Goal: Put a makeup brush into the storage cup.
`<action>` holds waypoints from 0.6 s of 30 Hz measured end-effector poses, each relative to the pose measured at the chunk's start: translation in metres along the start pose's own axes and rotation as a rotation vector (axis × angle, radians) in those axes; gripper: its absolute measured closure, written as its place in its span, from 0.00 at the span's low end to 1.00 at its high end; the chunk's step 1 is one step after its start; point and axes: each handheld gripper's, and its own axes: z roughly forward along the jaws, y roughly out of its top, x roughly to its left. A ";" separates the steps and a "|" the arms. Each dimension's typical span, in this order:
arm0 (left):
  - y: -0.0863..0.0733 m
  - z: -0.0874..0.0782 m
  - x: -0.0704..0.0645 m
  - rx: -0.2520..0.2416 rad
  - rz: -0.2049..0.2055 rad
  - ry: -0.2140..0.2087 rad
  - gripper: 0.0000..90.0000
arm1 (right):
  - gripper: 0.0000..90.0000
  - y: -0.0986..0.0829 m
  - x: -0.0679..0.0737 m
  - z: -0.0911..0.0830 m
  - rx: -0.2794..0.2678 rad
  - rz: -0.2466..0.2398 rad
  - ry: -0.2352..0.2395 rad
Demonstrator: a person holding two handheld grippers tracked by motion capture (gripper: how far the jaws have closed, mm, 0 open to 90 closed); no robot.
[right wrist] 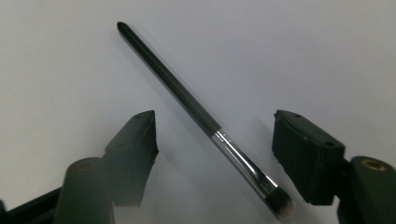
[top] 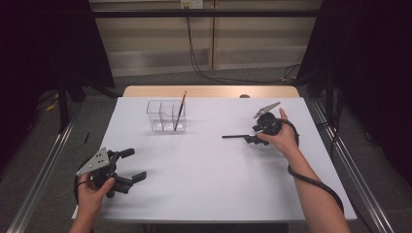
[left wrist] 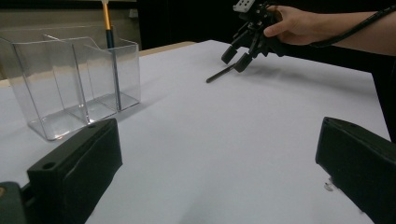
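A black-handled brush (right wrist: 205,123) with a silver ferrule lies flat on the white table, at mid right in the high view (top: 238,136). My right gripper (right wrist: 215,140) is open, tilted down over it, its jaws on either side of the ferrule end without touching. From the left gripper view that gripper (left wrist: 238,55) hovers at the brush's (left wrist: 219,74) near end. A clear divided holder (top: 166,116) stands at the back left with an orange-and-black brush (top: 180,109) upright in its right compartment. My left gripper (top: 130,165) rests open at the front left, nothing between its jaws.
The white table top (top: 209,170) ends in a wooden strip at the back. Metal rails run along both sides of the table. Cables lie on the floor behind it.
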 end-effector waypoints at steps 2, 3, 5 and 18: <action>0.000 0.000 0.001 0.000 0.004 0.000 0.00 | 0.41 -0.001 0.000 0.001 0.014 0.006 0.002; 0.000 0.000 0.001 0.000 0.004 0.000 0.00 | 0.41 -0.001 0.000 0.001 0.014 0.006 0.002; 0.000 0.000 0.001 -0.003 0.000 -0.002 0.00 | 0.46 -0.002 0.000 0.002 0.013 -0.007 -0.013; 0.000 0.001 0.000 0.001 0.000 -0.004 0.00 | 0.87 0.000 0.010 -0.006 0.087 -0.079 0.022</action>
